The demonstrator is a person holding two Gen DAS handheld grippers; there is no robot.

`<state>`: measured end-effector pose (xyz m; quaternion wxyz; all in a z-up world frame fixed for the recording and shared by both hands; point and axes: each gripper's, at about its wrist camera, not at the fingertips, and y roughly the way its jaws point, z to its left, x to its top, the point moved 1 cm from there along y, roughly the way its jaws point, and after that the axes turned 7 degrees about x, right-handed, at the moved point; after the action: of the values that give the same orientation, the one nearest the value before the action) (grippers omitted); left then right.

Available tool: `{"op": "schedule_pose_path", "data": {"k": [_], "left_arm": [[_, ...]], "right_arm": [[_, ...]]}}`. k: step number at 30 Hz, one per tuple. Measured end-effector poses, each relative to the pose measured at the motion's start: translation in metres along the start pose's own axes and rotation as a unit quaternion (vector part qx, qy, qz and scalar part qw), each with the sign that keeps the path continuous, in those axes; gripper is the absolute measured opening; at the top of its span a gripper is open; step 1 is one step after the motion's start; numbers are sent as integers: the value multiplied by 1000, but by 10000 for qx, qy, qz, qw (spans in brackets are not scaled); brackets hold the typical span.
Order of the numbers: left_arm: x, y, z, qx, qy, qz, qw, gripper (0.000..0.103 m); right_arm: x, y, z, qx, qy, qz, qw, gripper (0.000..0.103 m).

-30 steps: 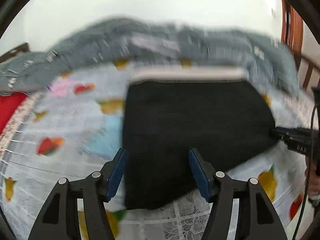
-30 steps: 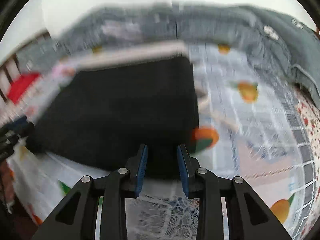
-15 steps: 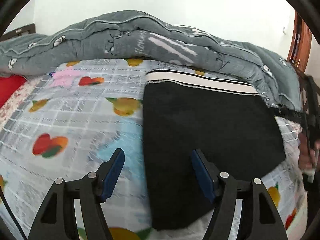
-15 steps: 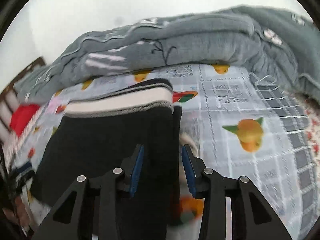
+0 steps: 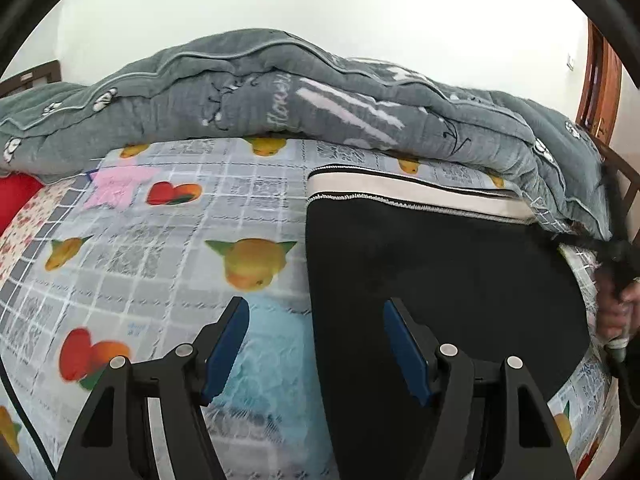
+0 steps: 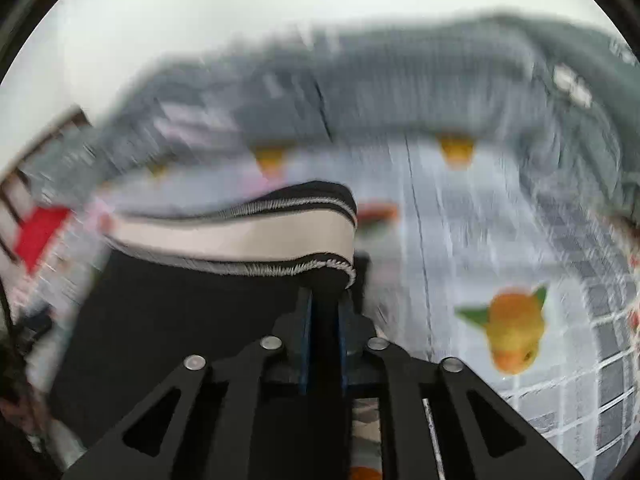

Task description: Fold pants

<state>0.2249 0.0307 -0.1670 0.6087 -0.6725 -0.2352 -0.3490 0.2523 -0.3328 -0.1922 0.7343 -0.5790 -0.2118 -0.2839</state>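
Left wrist view: black pants [image 5: 440, 280] lie flat on the bed [image 5: 140, 240], waistband [image 5: 416, 196] at the far end, long axis running near to far. Left gripper [image 5: 316, 344] hovers with fingers wide apart and empty, straddling the pants' left edge. Grey duvet [image 5: 280, 92] sits beyond.

Right wrist view, blurred: right gripper [image 6: 325, 320] fingers are closing, black fabric between them, apparently pinching the pants' right edge just below the waistband corner. Waistband bulges upward there. Right hand is already on the cloth; left must drop onto its edge.
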Motion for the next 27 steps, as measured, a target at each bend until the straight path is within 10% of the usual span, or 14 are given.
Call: {"op": "schedule_pose_path", "data": {"k": [7,14,27], "left_arm": [[44,20,-31,79,270,-133,9995,68],[78,74,-72,325,603,105,9976,68],[65,100,-69,469,610,592,9953,75]], "right_arm": [[38,-42,16,-75,-102,-788,9968,19],[41,35,33,-439,-557,-283,9971,19],[37,35,39,-626,-740,-380,9946,20]]}}
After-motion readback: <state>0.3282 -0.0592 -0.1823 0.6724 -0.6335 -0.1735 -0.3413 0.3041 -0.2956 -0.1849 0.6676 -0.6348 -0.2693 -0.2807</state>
